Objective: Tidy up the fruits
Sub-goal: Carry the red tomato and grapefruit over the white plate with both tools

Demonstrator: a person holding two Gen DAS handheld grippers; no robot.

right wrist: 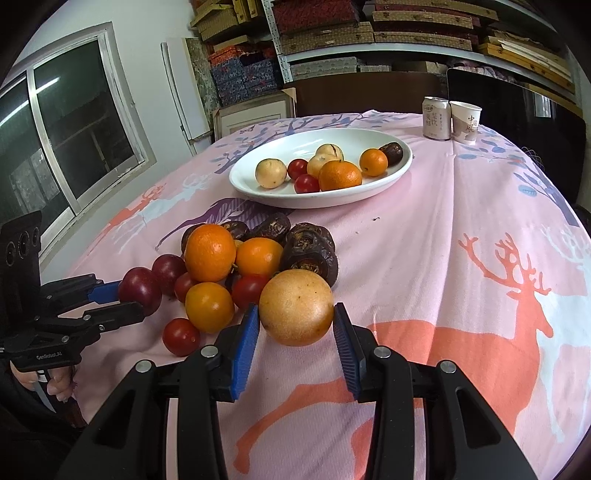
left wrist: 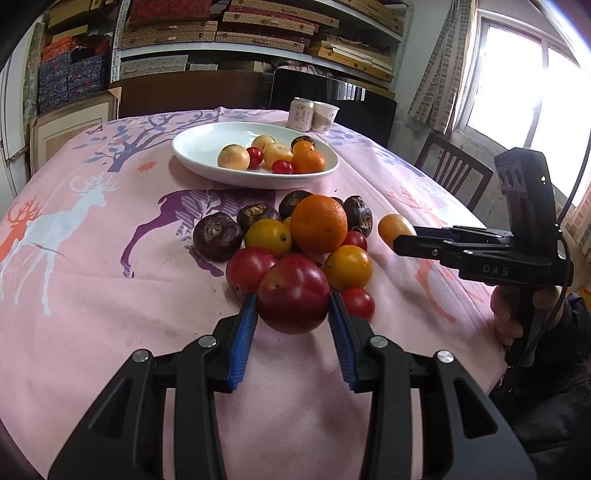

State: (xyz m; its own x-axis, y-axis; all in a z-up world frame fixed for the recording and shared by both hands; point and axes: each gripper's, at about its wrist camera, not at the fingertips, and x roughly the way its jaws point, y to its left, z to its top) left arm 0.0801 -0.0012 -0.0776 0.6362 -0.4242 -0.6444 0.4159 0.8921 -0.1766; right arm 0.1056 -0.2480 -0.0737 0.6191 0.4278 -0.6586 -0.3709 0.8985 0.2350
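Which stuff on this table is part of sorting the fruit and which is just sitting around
Job: plum in left claw; yellow fruit in right claw; fruit pile; plate.
Lying about: can; paper cup; chair.

My table (left wrist: 92, 280) has a pink cloth with deer and trees on it. Far behind it stand metal shelves (left wrist: 258, 33) full of flat boxes. A bright window (left wrist: 517, 96) with a brick-pattern curtain (left wrist: 439, 74) shines on the right. A dark wooden chair (left wrist: 454, 173) sits beside it. Another window (right wrist: 66, 140) on the left looks dark.
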